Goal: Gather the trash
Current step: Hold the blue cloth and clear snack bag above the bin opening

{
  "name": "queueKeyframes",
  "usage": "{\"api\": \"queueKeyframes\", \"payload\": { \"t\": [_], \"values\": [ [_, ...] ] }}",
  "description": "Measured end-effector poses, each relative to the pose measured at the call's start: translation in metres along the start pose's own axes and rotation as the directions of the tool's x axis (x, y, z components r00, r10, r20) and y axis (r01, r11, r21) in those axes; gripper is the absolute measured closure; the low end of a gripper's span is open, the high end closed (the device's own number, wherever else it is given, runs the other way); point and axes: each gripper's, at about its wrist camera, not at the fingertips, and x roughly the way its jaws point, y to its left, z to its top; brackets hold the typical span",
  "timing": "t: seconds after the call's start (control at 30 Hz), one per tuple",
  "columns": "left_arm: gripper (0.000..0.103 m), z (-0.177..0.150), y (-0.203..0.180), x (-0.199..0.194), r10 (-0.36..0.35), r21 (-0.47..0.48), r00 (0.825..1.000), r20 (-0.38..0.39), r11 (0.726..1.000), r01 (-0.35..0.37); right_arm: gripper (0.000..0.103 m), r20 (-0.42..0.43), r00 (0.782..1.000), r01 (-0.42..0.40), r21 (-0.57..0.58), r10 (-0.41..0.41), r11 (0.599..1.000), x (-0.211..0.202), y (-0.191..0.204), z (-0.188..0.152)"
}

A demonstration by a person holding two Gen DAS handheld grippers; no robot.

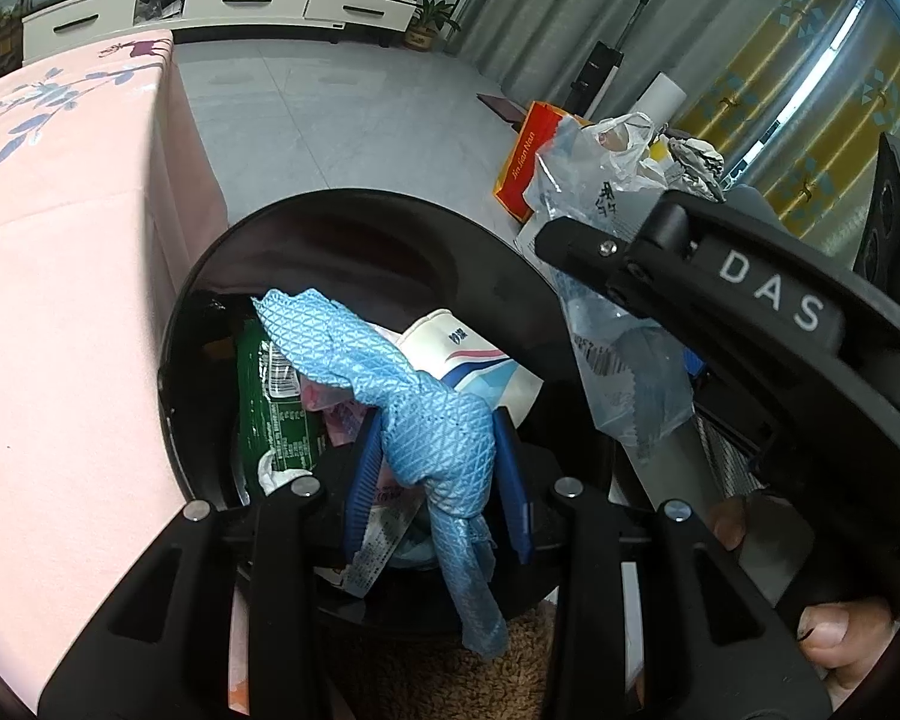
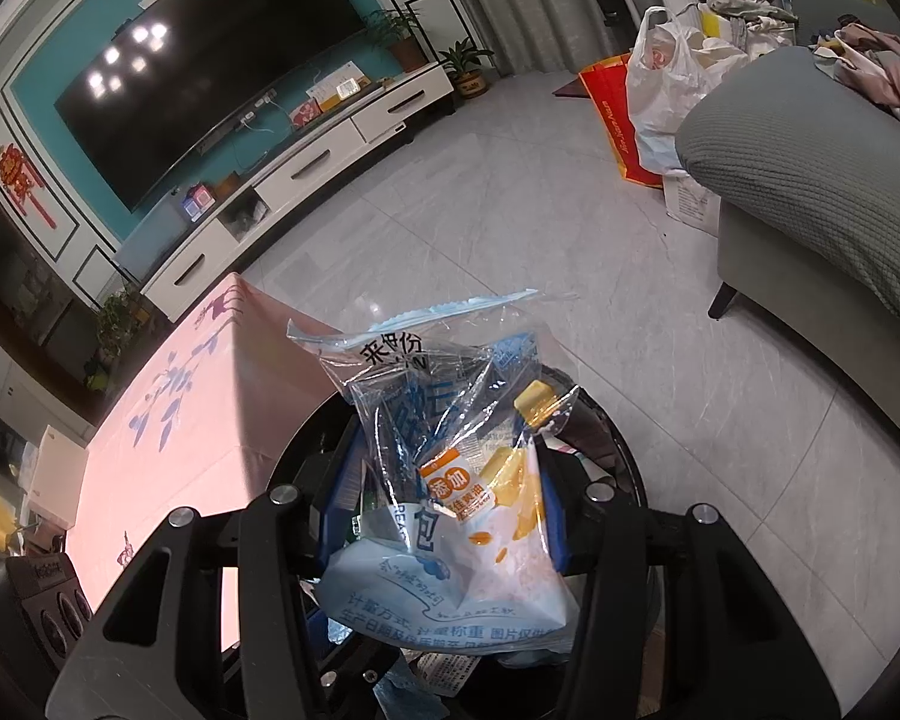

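Note:
A round black trash bin [image 1: 354,204] stands beside the pink table. It holds a green wrapper [image 1: 276,396], a white carton [image 1: 474,360] and pink wrappers. My left gripper [image 1: 438,480] hangs over the bin's mouth, its blue pads shut on a light blue textured cloth [image 1: 390,372] that droops below them. In the right wrist view my right gripper [image 2: 444,504] is shut on a crumpled clear plastic snack bag [image 2: 426,384] with an orange label, just above the bin's rim [image 2: 624,450]. The same bag [image 1: 624,372] hangs at the bin's right edge in the left wrist view.
A table under a pink flowered cloth [image 1: 60,240] stands against the bin's left side. A grey sofa [image 2: 810,150] is to the right, with an orange bag [image 1: 522,168] and a white plastic bag [image 2: 660,90] beside it. A white TV cabinet [image 1: 240,0] lines the far wall. Grey tiled floor lies between.

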Motion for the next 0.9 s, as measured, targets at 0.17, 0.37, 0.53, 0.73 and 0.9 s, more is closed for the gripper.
{"api": "queueKeyframes", "payload": {
  "t": [0.17,0.37,0.53,0.73,0.9],
  "values": [
    [0.066,0.0006,-0.0011,0.0022,0.003,0.003,1.0,-0.005,1.0,-0.003,0.053,-0.01,1.0,0.007,-0.006,-0.007,1.0,0.0022,-0.0003,-0.0012],
    [0.066,-0.0002,0.0001,0.0054,-0.002,-0.007,1.0,-0.018,1.0,0.002,0.053,-0.018,1.0,0.013,-0.012,-0.013,1.0,0.0042,0.0006,-0.0019],
    [0.066,0.0001,-0.0002,0.007,-0.002,-0.005,1.0,-0.02,1.0,0.002,0.052,-0.021,1.0,0.014,-0.016,-0.015,1.0,0.0051,0.0004,0.0006],
    [0.066,0.0002,-0.0005,0.0089,-0.003,-0.009,1.0,-0.019,1.0,0.003,0.052,-0.028,1.0,0.014,-0.024,-0.014,1.0,0.0062,0.0011,0.0006],
    [0.066,0.0,0.0019,0.0093,-0.004,-0.015,1.0,-0.024,1.0,0.004,0.052,-0.032,0.999,0.012,-0.027,-0.013,1.0,0.0061,0.0011,0.0016]
  ]
}}
